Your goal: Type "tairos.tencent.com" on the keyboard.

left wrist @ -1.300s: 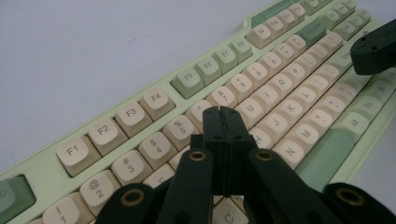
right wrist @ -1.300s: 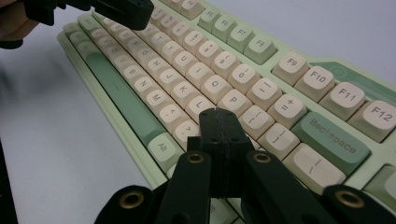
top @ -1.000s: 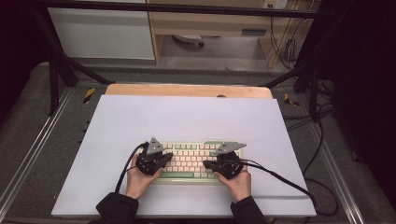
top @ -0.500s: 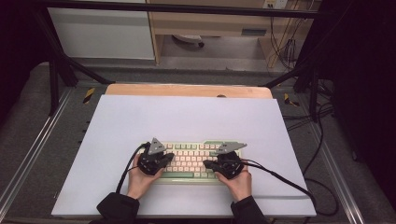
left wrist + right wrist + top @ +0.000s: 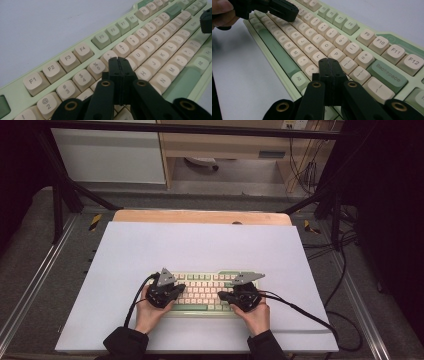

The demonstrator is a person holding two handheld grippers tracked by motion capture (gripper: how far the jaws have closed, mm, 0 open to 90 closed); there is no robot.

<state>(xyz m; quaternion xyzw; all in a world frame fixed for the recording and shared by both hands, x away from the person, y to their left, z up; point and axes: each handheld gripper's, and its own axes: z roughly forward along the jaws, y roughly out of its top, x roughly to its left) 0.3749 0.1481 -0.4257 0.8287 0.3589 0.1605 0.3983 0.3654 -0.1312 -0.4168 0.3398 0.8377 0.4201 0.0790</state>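
On white table [image 5: 200,245], green keyboard [image 5: 207,292], dim room

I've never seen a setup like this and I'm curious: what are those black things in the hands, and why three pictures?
A person sits at a table covered in white, holding a handheld two-jaw gripper in each hand. The high view looks down from above: the left gripper and right gripper hover over a pale green keyboard. The other two pictures come from cameras riding on each gripper, looking along its black jaws at the keys. Both pairs of jaws are shut and hold nothing; they seem poised to press keys.
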